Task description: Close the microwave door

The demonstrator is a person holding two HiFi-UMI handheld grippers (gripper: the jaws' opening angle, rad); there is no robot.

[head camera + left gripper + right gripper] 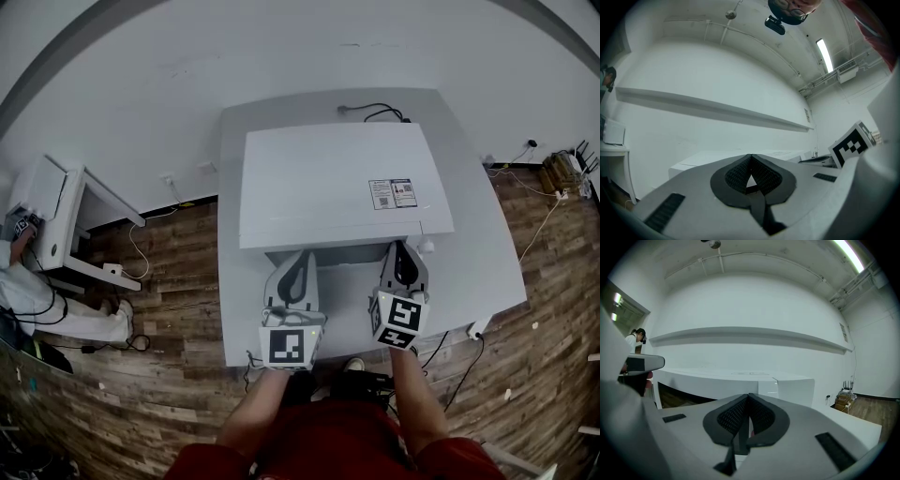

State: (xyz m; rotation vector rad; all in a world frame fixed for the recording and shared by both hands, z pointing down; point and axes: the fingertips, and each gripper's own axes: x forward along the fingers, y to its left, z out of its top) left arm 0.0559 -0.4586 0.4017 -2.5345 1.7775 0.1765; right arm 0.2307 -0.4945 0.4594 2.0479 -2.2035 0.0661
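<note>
- Microwave (337,183) sits at the back of the white surface (242,319)
- left gripper (302,258) just in front of it, clenched, empty
- right gripper (403,248) alongside, also clenched on nothing

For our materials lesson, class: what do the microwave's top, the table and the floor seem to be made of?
Microwave top: probably painted sheet metal with a matt white finish. It is flat and evenly smooth, and a sticker lies flat on it.
Table: a smooth, pale grey surface, perhaps laminate or plastic. The look leaves it open.
Floor: wood or wood-look planks, with separate brown boards of varied tone.
</note>
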